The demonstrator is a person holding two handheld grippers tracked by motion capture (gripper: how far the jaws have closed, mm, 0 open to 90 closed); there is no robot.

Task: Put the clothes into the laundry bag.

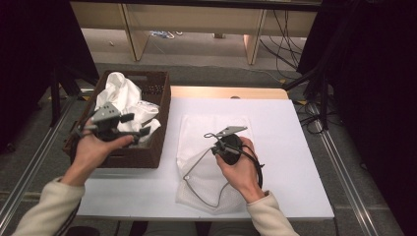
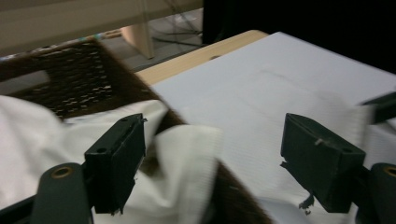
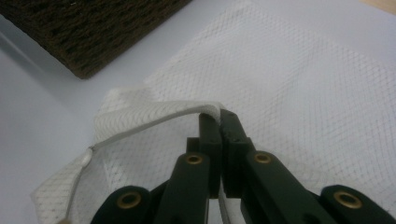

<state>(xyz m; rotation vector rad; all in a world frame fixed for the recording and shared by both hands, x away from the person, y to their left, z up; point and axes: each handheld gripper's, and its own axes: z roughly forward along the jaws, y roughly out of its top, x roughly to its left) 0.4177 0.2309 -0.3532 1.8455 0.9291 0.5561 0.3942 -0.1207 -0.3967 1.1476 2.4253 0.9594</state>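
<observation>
The wicker basket stands on the left part of the white table, and everything else is easiest placed from it. Inside the basket lies a heap of white cloth, some of it draped over the near right rim, as the left gripper view shows. Over the basket's near right corner the left gripper is held in the person's left hand, above the cloth. Its jaws stand wide apart with nothing between the pads; the cloth lies beneath them, not in them. That view is blurred, so whether a jaw tip brushes the fabric is hard to say.

Just to the right of the basket, flat on the table, lies a white mesh laundry bag, its near edge rumpled and its drawstring looping along the side nearest the basket. The right gripper, held in the right hand, sits on the bag well apart from the basket. In the right gripper view its jaws are pressed together on the bag's corded hem, lifting that edge a little off the rest of the mesh, with the basket's corner beyond
</observation>
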